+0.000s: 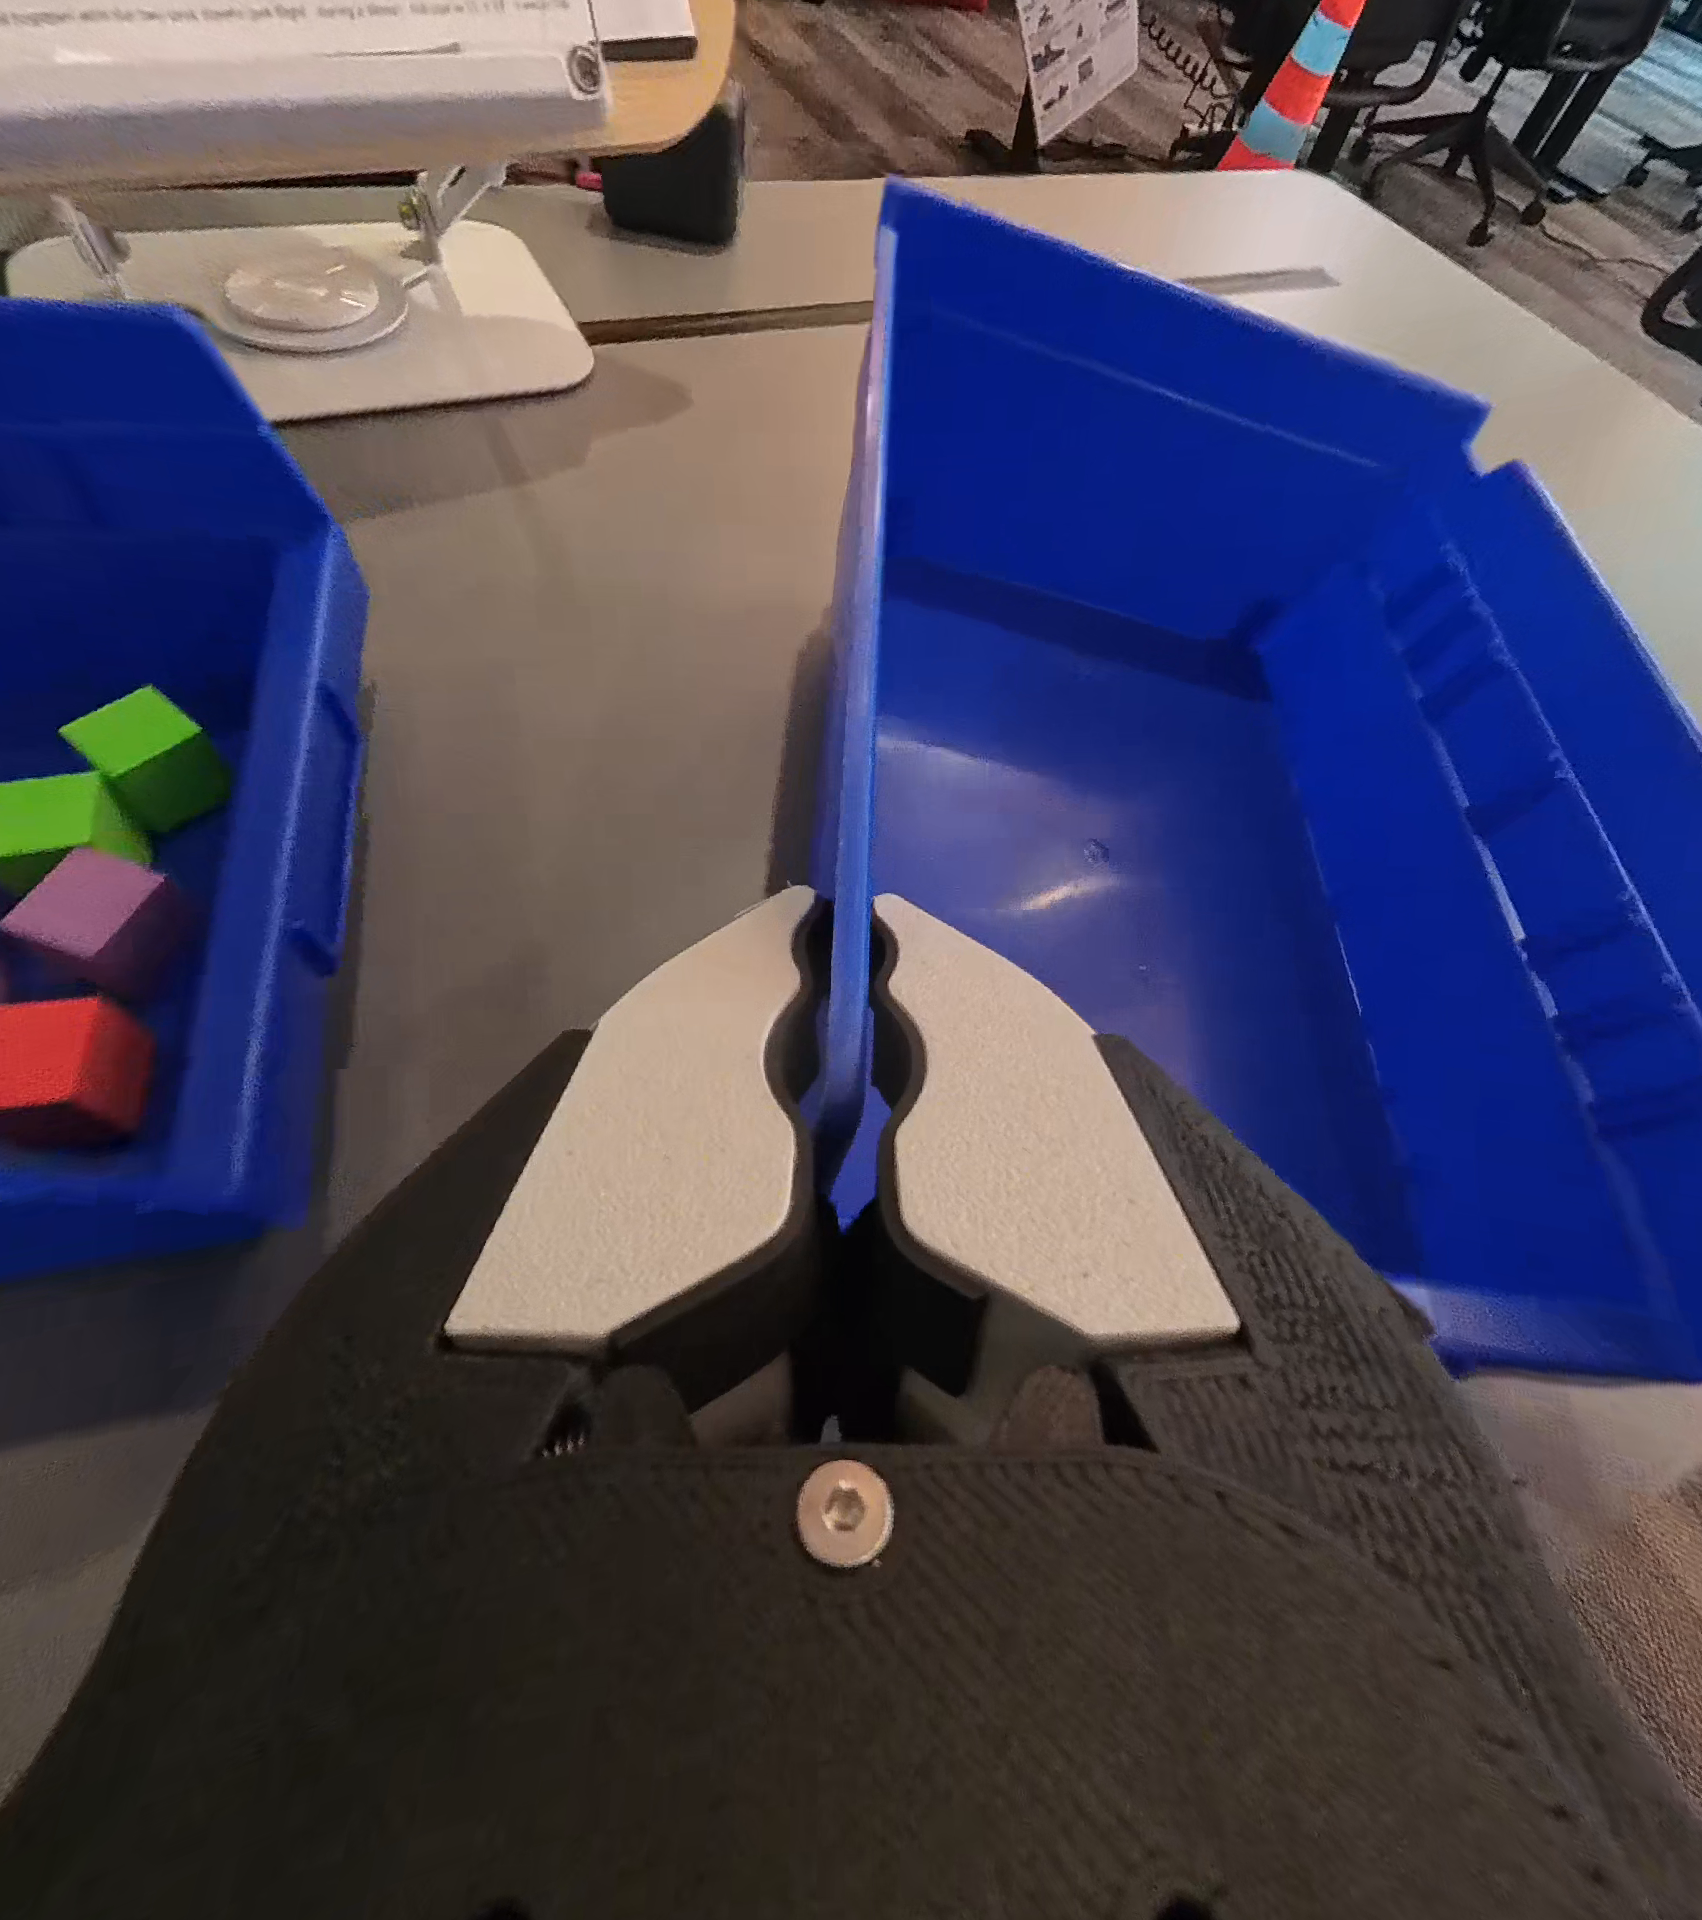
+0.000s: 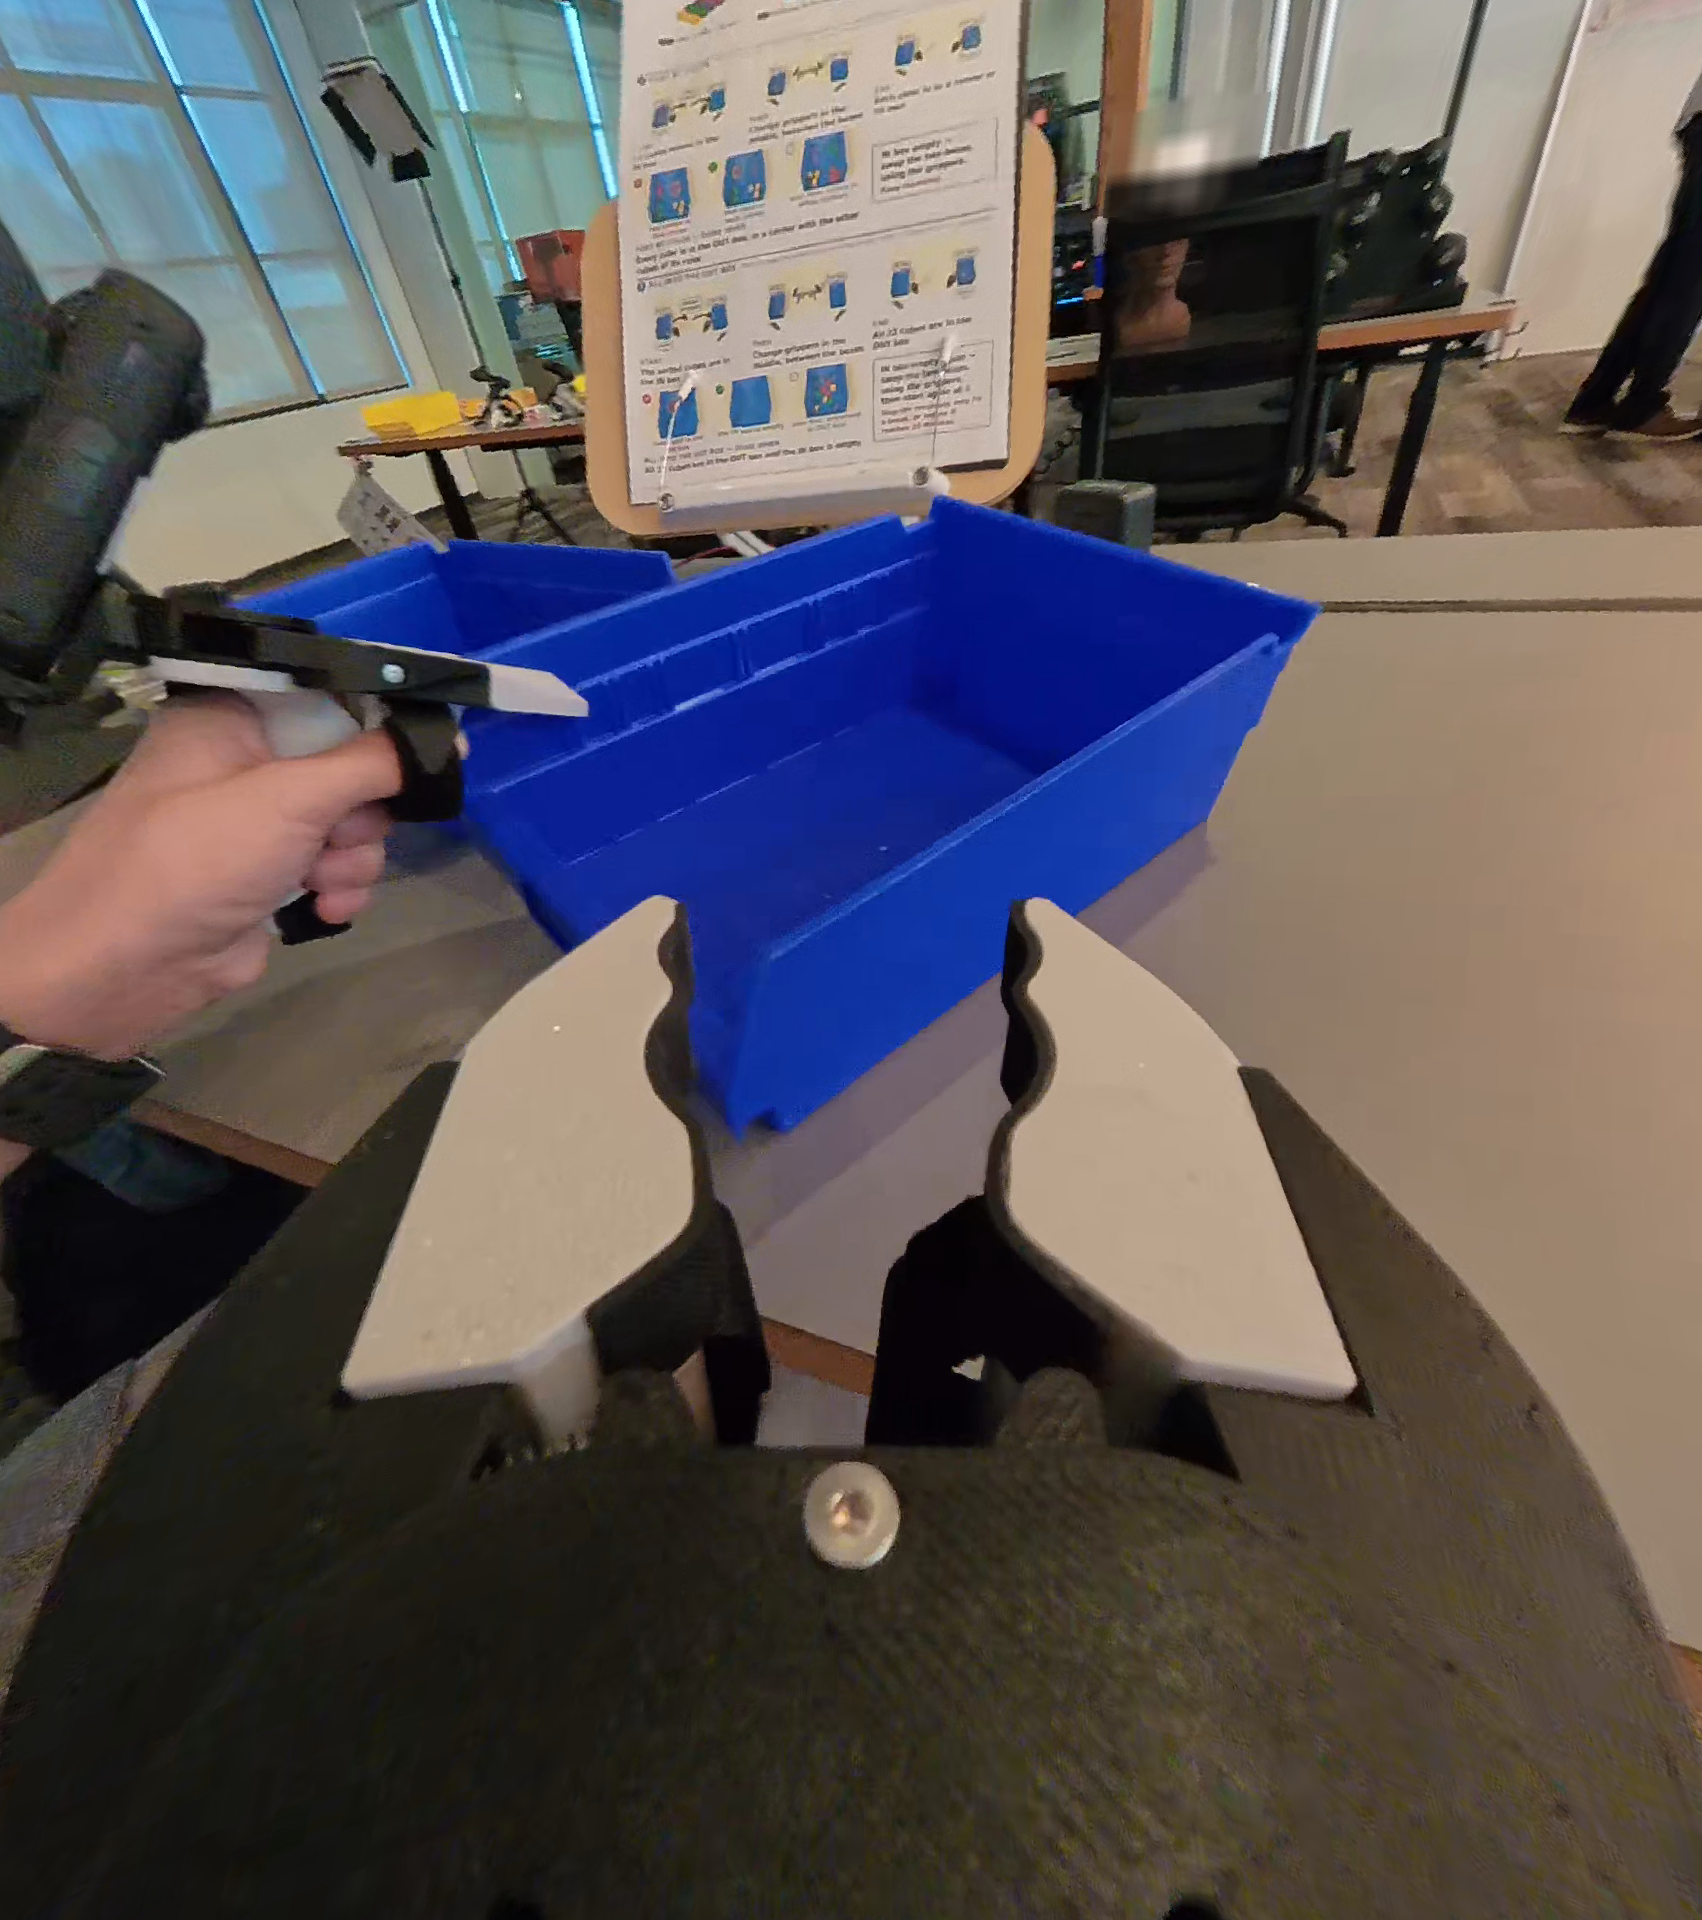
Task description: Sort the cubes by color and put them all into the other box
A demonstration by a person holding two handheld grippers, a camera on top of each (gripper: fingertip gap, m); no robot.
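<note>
Left claw pinches empty blue bin wall.

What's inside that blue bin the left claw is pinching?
The empty blue bin shows only its bare blue floor; the left gripper pinches its wall. The near corner is hidden behind the fingers. The coloured cubes lie in the other bin.

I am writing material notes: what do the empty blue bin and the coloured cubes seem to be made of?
Empty blue bin: looks like moulded plastic, smooth and half-glossy; light streaks shine on its floor and ribs line one wall. The left tongs clamp its thin side wall.
Coloured cubes in the other bin: matte, even colour with crisp edges; painted wood or foam, I cannot tell which.
</note>
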